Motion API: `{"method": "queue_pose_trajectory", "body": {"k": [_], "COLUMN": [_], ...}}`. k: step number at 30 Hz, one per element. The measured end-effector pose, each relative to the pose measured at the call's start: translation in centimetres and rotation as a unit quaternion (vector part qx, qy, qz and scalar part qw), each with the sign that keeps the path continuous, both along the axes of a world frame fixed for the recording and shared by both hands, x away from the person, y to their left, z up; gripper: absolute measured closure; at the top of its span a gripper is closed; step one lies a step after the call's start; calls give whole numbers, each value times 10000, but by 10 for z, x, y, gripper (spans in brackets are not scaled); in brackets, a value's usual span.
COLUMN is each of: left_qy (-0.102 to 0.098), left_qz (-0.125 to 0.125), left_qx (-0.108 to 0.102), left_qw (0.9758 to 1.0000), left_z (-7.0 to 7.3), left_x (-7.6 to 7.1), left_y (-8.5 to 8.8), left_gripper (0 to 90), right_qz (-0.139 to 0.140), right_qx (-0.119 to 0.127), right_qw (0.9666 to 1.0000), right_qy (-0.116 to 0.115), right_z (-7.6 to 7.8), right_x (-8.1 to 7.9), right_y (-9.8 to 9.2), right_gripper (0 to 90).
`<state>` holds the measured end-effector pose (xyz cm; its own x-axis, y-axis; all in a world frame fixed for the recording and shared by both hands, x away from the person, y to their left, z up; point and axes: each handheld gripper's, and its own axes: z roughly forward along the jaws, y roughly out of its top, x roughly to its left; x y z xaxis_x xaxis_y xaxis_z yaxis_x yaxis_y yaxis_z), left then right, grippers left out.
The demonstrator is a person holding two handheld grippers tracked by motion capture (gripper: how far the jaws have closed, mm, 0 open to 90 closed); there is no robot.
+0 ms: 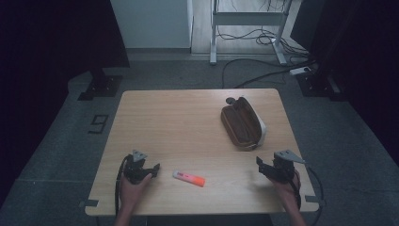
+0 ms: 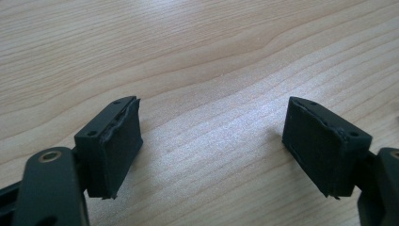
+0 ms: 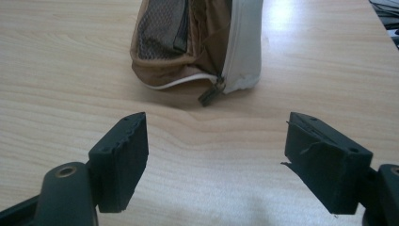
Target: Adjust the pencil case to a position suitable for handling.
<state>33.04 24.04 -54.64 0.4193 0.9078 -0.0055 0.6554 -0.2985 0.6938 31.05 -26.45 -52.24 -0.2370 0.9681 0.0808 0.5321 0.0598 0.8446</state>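
A brown and white pencil case (image 1: 243, 125) lies unzipped on the right half of the wooden table (image 1: 188, 117). An orange highlighter with a white cap (image 1: 188, 178) lies near the front edge, between my hands. My left gripper (image 1: 155, 167) rests at the front left, open, just left of the highlighter. In the left gripper view its jaws (image 2: 211, 141) stand wide apart over bare wood. My right gripper (image 1: 259, 163) hovers at the front right, open, a little in front of the case. The right gripper view (image 3: 216, 150) shows the case's open end and zip pull (image 3: 209, 95) ahead of the empty jaws.
A small dark round object (image 1: 230, 100) sits just behind the pencil case. Beyond the table are a grey floor, a white desk frame (image 1: 247, 28) and cables (image 1: 263, 70). Dark stands flank the table on both sides.
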Motion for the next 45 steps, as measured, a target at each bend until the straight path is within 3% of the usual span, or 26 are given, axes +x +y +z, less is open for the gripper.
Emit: {"method": "queue_pose_trajectory", "body": {"k": [8, 15, 45], "left_qy": [-6, -2, -1], "left_qz": [4, 3, 3], "left_qx": [-3, -4, -3], "left_qw": [10000, 10000, 10000], "left_z": [0, 0, 0], "left_x": [0, 0, 0], "left_y": [0, 0, 0], "left_gripper": [198, 198, 198], "right_qz": [6, 36, -100], "right_qx": [90, 137, 49], "right_qw": [9997, 9995, 9994], "right_qy": [-213, -266, -341], "right_z": [15, 24, 33], "right_x": [8, 18, 61], "right_y": [-1, 2, 8], "right_gripper": [213, 211, 242]}}
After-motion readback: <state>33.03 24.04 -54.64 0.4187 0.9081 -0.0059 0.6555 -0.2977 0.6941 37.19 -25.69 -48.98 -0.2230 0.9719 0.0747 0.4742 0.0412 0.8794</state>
